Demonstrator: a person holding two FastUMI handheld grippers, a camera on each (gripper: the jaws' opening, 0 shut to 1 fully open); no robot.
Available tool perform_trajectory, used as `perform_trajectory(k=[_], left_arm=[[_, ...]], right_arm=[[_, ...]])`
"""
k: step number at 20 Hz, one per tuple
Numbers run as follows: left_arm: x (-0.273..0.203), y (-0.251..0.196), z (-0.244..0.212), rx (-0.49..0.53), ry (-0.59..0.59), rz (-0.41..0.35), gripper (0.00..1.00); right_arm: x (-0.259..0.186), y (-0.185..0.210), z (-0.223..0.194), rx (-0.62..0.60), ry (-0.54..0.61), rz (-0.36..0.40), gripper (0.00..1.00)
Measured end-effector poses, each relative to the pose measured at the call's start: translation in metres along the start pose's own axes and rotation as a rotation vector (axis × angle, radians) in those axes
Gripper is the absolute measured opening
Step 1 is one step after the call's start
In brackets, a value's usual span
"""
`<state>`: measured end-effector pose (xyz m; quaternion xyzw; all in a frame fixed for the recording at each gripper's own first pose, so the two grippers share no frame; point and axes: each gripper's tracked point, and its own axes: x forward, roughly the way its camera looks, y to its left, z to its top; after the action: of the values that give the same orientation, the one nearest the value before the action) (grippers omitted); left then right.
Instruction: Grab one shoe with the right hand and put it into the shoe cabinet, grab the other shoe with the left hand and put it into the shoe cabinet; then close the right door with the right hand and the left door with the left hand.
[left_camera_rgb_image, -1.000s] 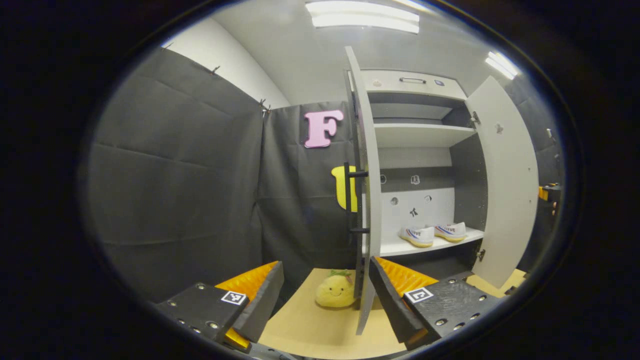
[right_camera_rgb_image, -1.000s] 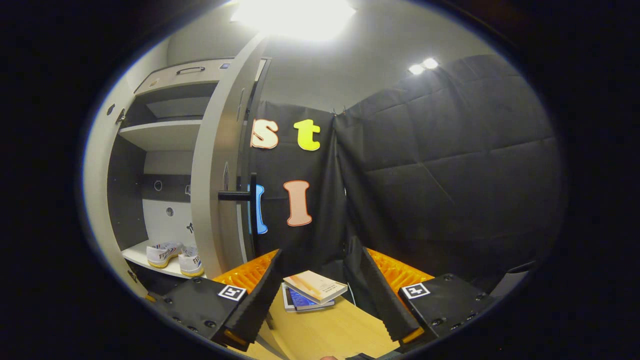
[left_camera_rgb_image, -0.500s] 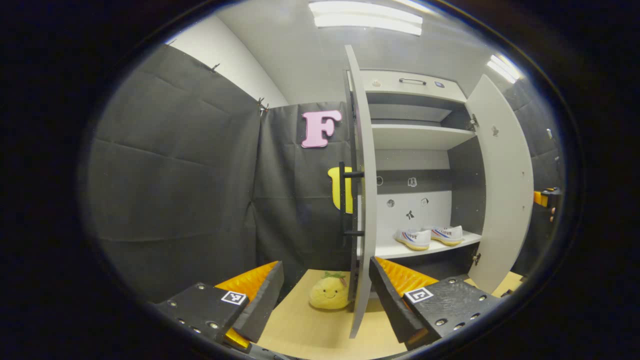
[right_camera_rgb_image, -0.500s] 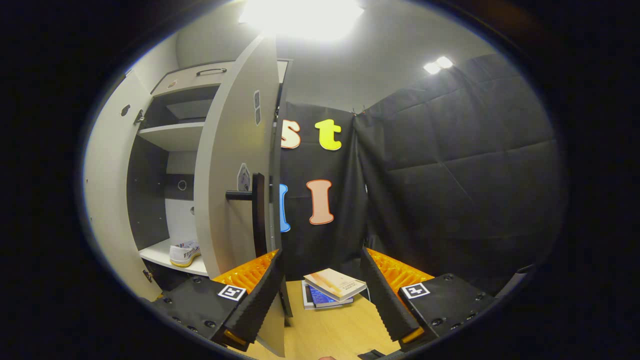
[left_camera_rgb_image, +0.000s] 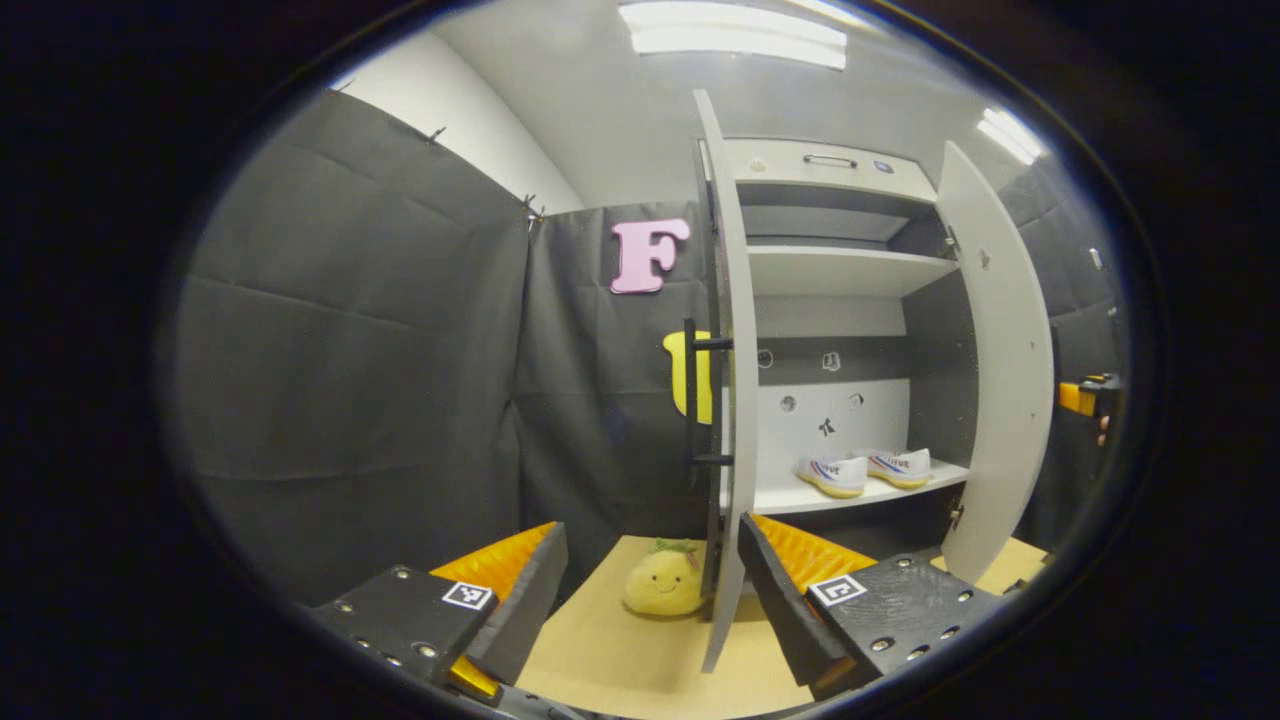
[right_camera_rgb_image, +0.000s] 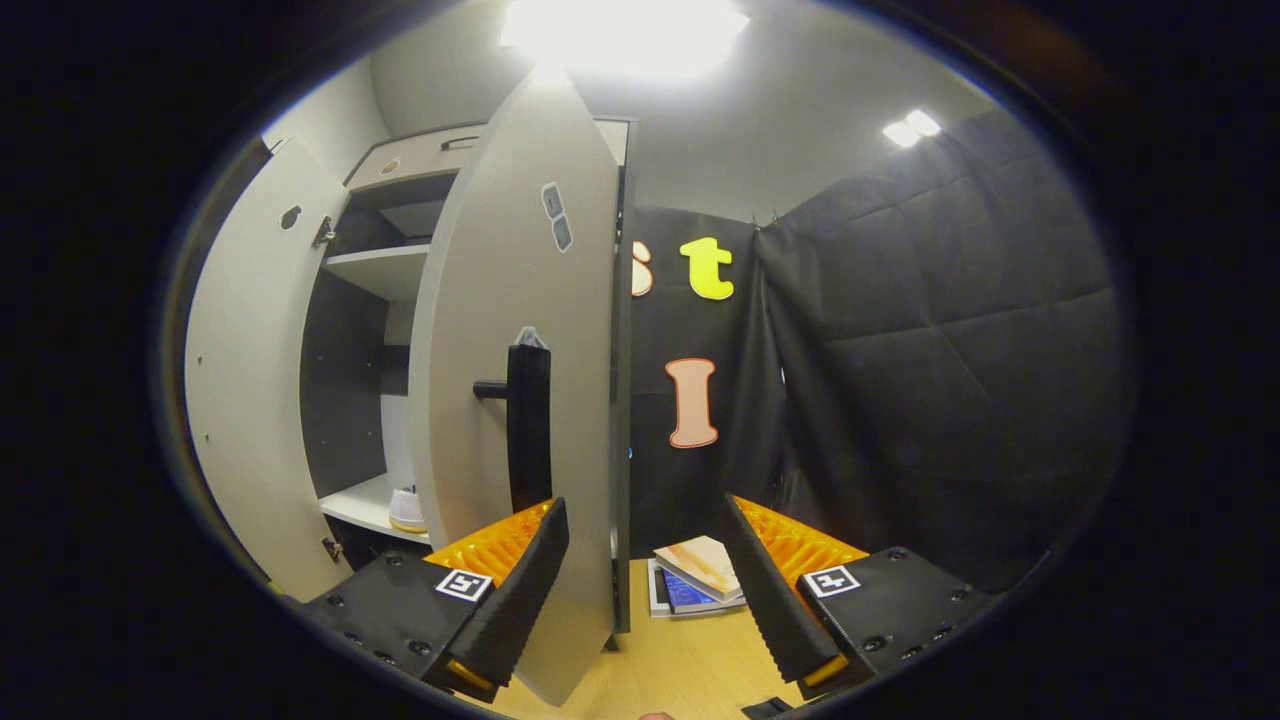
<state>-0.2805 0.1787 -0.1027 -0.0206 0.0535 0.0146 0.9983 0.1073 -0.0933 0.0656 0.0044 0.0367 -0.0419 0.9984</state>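
The shoe cabinet (left_camera_rgb_image: 835, 255) is standing at the far side of the booth with both doors swung out, and the two shoes (left_camera_rgb_image: 865, 470) are sitting side by side on its low shelf (left_camera_rgb_image: 790, 497), so the step in hand looks to be the closing of the right door (right_camera_rgb_image: 520, 330).

In the right gripper view that door is filling the left half, its outer face turned toward the camera, with the dark bar handle (right_camera_rgb_image: 528, 425) just above the right gripper (right_camera_rgb_image: 640, 590). The right gripper is gaping wide and gripping nothing; the door's lower edge is passing close to its left finger, though contact cannot be confirmed.

To do this well, I would be pressing the flat of a finger against the door's outer face near the handle side, pushing steadily so the panel is swinging on its hinges rather than bouncing.

The left gripper (left_camera_rgb_image: 650, 600) is likewise spread wide and empty, waiting near the left door (left_camera_rgb_image: 735, 380), which is appearing nearly edge-on.

A plush toy (left_camera_rgb_image: 663, 582) is lying on the wooden tabletop (left_camera_rgb_image: 600, 650) just beside that door's foot, and some books (right_camera_rgb_image: 695, 575) are resting on the right.

In the right gripper view the right door is hiding most of the shelf; a single shoe tip is peeking out. The hinges are hard to make out.
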Motion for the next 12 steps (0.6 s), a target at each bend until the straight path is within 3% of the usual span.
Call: perform_trajectory(k=[12], left_arm=[[-0.007, 0.008, -0.001, 0.006, 0.006, 0.062, 1.00]], right_arm=[[0.020, 0.053, -0.002, 0.009, -0.001, 0.150, 0.97]])
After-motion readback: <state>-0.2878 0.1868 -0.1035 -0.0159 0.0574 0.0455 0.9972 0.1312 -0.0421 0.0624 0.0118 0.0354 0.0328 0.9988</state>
